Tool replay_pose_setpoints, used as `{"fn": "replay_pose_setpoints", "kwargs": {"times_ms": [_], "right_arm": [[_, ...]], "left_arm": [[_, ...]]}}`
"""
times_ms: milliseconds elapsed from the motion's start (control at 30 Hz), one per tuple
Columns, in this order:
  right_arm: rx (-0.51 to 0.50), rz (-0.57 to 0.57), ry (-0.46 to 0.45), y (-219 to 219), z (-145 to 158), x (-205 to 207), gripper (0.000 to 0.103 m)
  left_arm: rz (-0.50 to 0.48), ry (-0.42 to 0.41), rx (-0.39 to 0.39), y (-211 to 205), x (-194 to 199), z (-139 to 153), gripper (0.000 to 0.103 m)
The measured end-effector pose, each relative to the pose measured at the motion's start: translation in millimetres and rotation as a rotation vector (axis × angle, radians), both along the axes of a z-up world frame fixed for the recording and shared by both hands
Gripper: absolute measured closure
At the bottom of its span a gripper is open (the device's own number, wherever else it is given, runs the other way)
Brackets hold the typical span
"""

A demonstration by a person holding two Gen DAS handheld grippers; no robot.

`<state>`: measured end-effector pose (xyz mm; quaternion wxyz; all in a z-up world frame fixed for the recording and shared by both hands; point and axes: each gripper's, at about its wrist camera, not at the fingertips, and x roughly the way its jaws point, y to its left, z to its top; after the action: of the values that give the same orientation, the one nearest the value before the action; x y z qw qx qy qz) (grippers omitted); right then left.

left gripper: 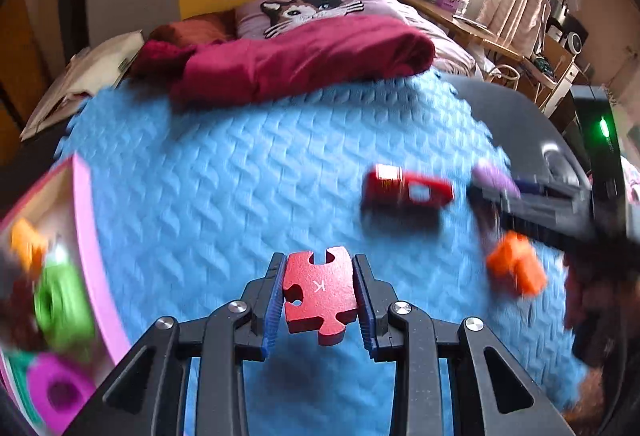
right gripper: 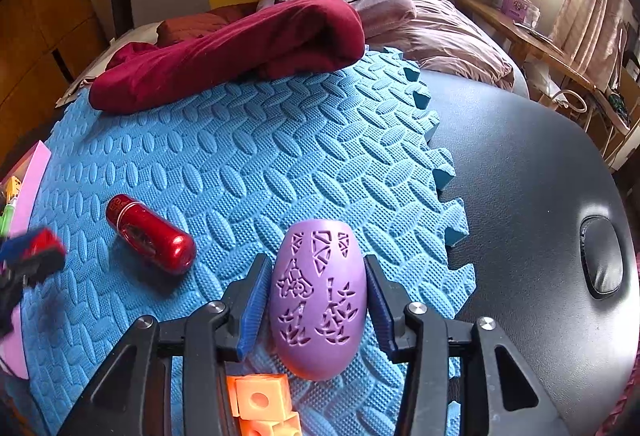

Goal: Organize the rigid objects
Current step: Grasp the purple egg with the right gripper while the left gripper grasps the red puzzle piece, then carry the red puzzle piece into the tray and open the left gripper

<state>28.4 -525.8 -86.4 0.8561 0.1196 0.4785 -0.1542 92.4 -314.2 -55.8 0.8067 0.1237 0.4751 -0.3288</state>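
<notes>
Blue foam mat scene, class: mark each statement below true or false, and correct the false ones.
1. The left hand-held gripper holds a red puzzle piece. True.
2. The right hand-held gripper holds an orange block. False: it holds a purple egg; the orange block lies beneath.
3. The red canister stands upright. False: it lies on its side on the blue foam mat.
4. A dark red cloth lies at the mat's far edge. True.

I can read one mark only: a white letter K, upside down from my left wrist view, on the red puzzle piece (left gripper: 320,296). The red canister (right gripper: 150,234) carries a pale emblem on its cap end, too small for me to make out any lettering
</notes>
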Motion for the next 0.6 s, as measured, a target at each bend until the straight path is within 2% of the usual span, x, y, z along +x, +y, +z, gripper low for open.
{"fn": "replay_pose_setpoints", "kwargs": {"times_ms": [100,167,333,600], "right_arm": [[-0.004,0.000,-0.004,0.2,0.4,-0.5,0.055],[-0.010,0.001,-0.006,0.9,0.8,-0.8,0.056],[-0.048,0.012,-0.005,5.8,1.8,-0.3,0.059],[-0.041,0.006,-0.016,4.4,1.2,-2.9,0.059]], "left_arm": [[-0.001,-0.029,0.035,7.0,-19.4,-15.2,0.071],[-0.016,-0.111,0.048,6.6,-31.5,-17.4,0.070],[-0.006,-0.183,0.038,7.7,-39.5,-20.3,0.070],[0.004,-0.213,0.039,6.4,-42.2,-21.8,0.069]]}}
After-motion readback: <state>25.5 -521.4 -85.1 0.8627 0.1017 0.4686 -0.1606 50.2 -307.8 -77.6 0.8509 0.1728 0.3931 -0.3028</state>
